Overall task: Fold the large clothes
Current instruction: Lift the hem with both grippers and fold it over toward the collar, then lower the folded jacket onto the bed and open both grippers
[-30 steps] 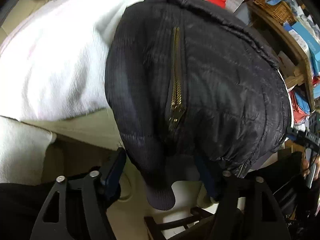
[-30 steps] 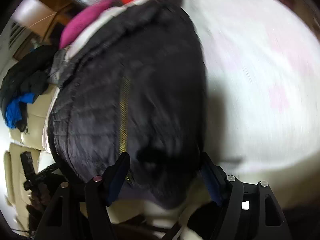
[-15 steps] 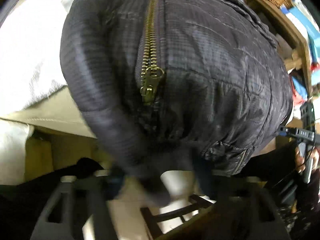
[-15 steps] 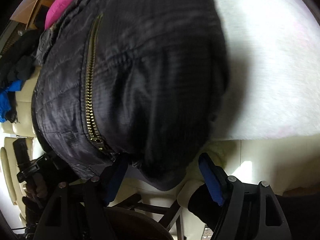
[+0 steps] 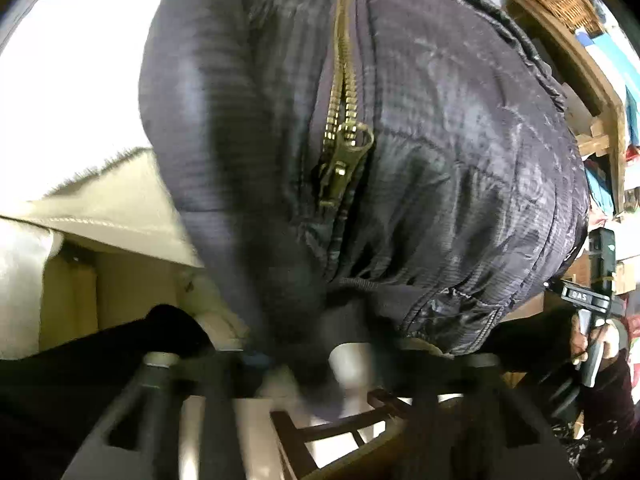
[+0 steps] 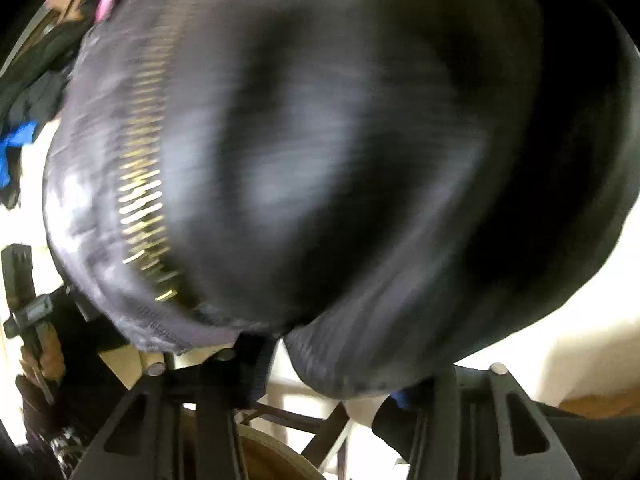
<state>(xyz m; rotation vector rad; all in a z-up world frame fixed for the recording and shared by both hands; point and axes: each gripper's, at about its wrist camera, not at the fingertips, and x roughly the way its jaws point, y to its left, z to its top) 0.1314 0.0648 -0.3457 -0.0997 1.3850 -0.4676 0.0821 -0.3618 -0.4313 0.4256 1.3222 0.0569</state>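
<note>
A black quilted jacket (image 5: 440,140) with a brass zipper (image 5: 344,120) lies over a white blanket, its lower edge hanging off the front. My left gripper (image 5: 316,364) is blurred at that edge. Its jaws are closing, and a dark sleeve end is pinched between them. In the right wrist view the jacket (image 6: 320,160) fills almost the whole picture, with its zipper (image 6: 144,184) on the left. My right gripper (image 6: 336,376) is also closing, and the jacket's bulging hem fills the gap between its fingers.
The white blanket (image 5: 60,80) covers a beige cushion (image 5: 120,208). A wooden shelf with a wicker basket (image 5: 560,0) stands at the right. Dark wooden chair rails (image 5: 340,432) show below the jacket. Dark and blue clothes (image 6: 20,140) are piled at the left.
Both grippers have sunk toward the jacket's lower edge, and it now looms larger. Their jaws, wide apart before, have drawn in around the sleeve end and the hem.
</note>
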